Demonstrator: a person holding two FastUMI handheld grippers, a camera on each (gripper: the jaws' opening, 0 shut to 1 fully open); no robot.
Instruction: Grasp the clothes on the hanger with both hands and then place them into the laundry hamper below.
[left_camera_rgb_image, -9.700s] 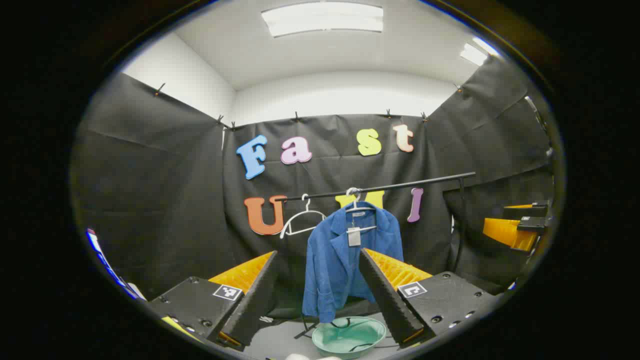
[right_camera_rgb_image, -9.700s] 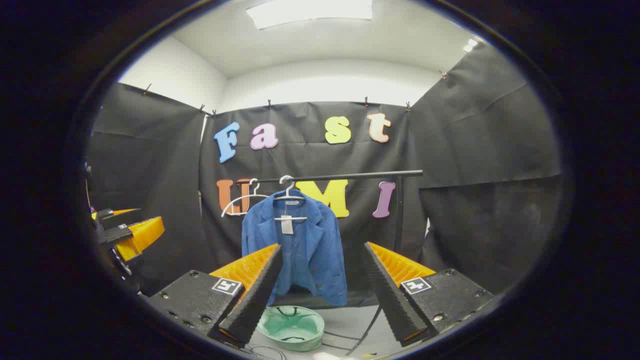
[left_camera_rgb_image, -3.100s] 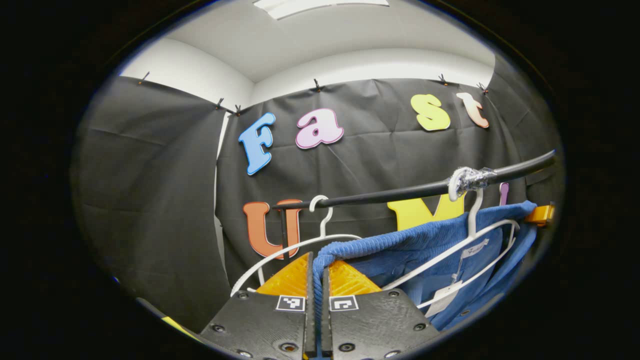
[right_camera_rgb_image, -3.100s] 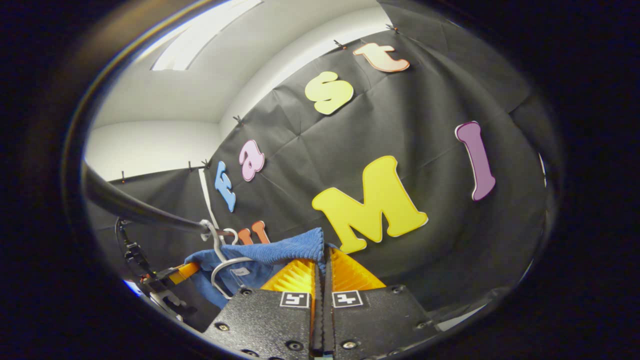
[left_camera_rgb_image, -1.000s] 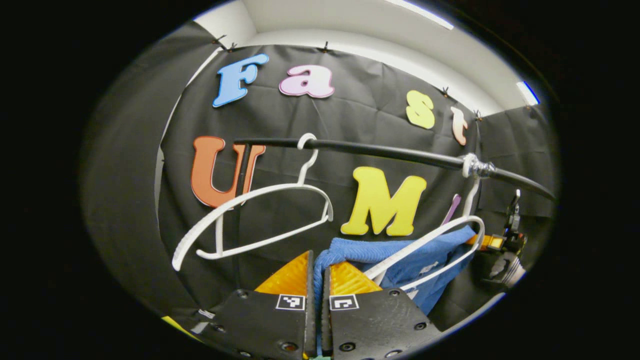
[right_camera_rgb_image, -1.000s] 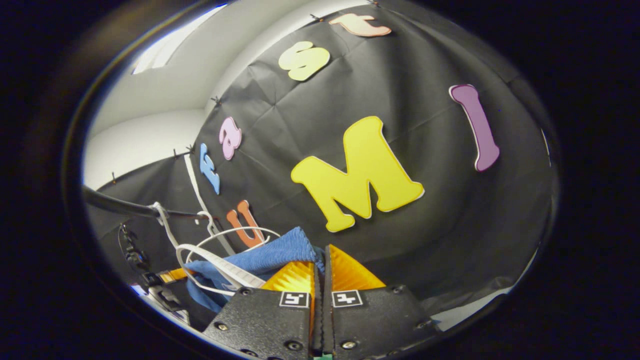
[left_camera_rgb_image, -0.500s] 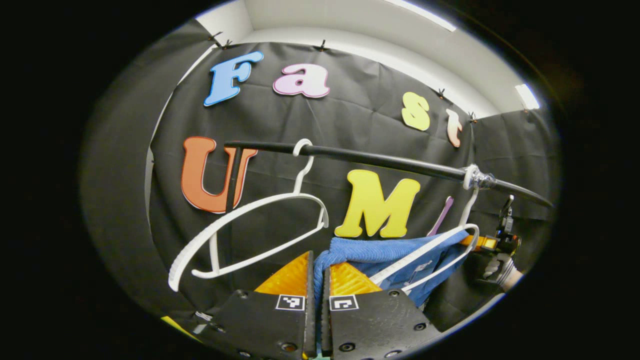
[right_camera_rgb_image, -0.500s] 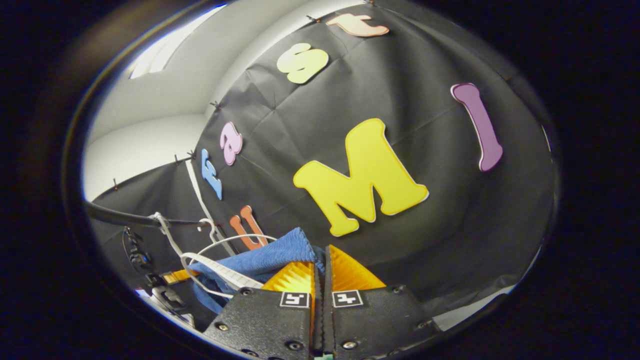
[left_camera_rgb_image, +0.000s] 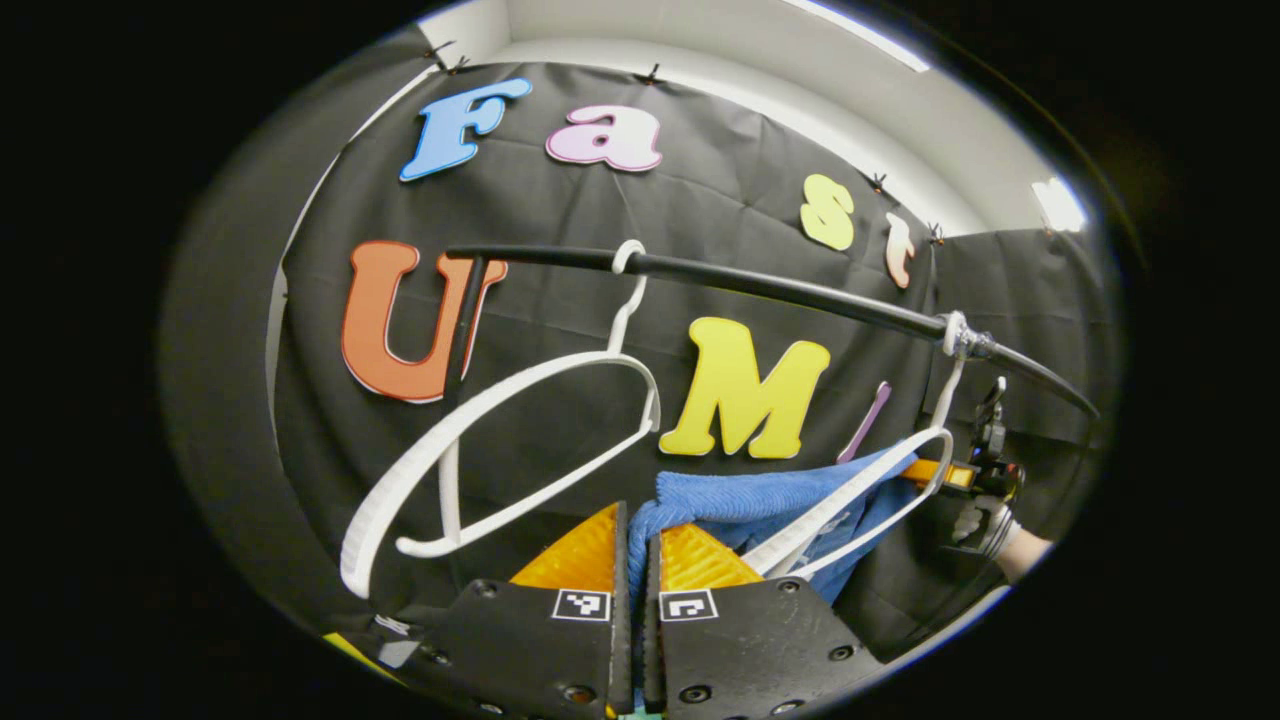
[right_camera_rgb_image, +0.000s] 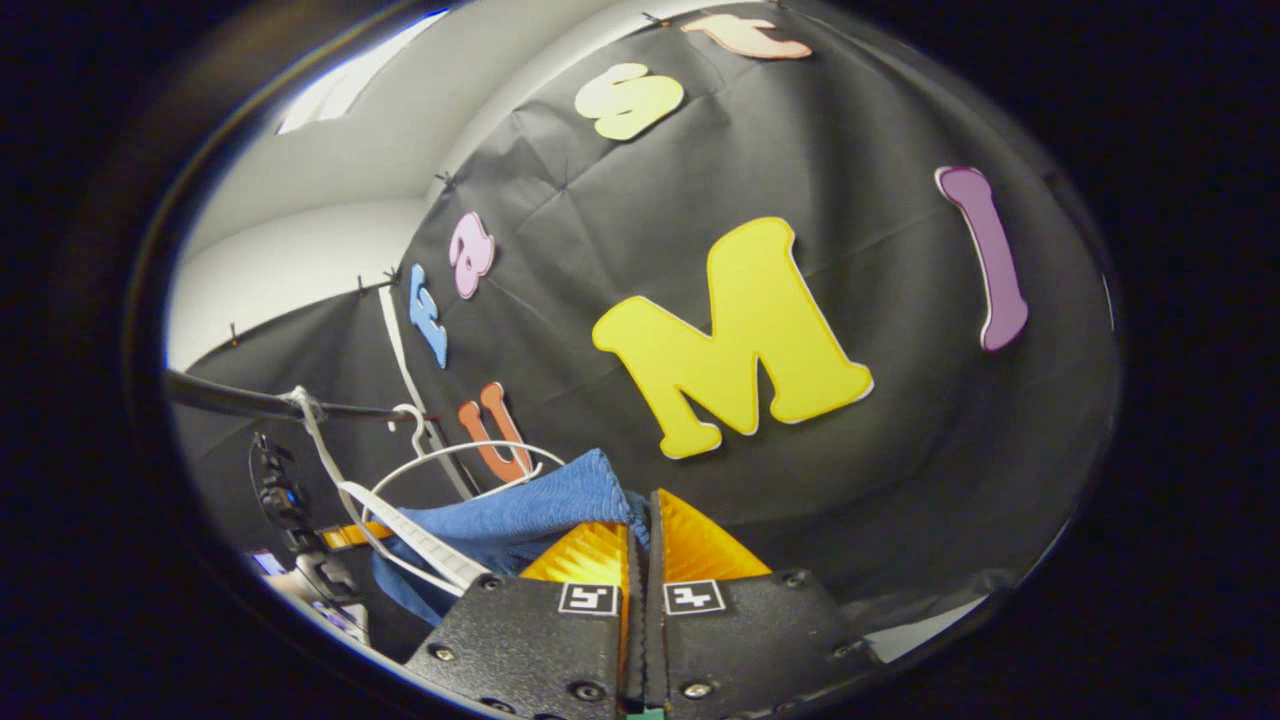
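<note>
Left gripper (left_camera_rgb_image: 636, 540) and right gripper (right_camera_rgb_image: 640, 545) each clamp closed on the blue jacket (left_camera_rgb_image: 760, 495), stretched between them below the rail (left_camera_rgb_image: 760, 290).

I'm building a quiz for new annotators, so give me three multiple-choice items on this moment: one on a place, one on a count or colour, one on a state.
1. Where does the bare white hanger hang?
A. on the black rail
B. on the floor
C. in a hamper

2. How many white hangers hook over the black rail in the left gripper view?
A. one
B. two
C. four

3. How do the left tongs stand?
A. wide open, apart from the cloth
B. shut on the blue garment
C. shut on the rail

Key:
1 A, its hook sits over the rail.
2 B, the bare hanger and the second hanger, which the blue garment partly drapes.
3 B, blue cloth runs between both fingers; the right tongs pinch the garment likewise.
</note>
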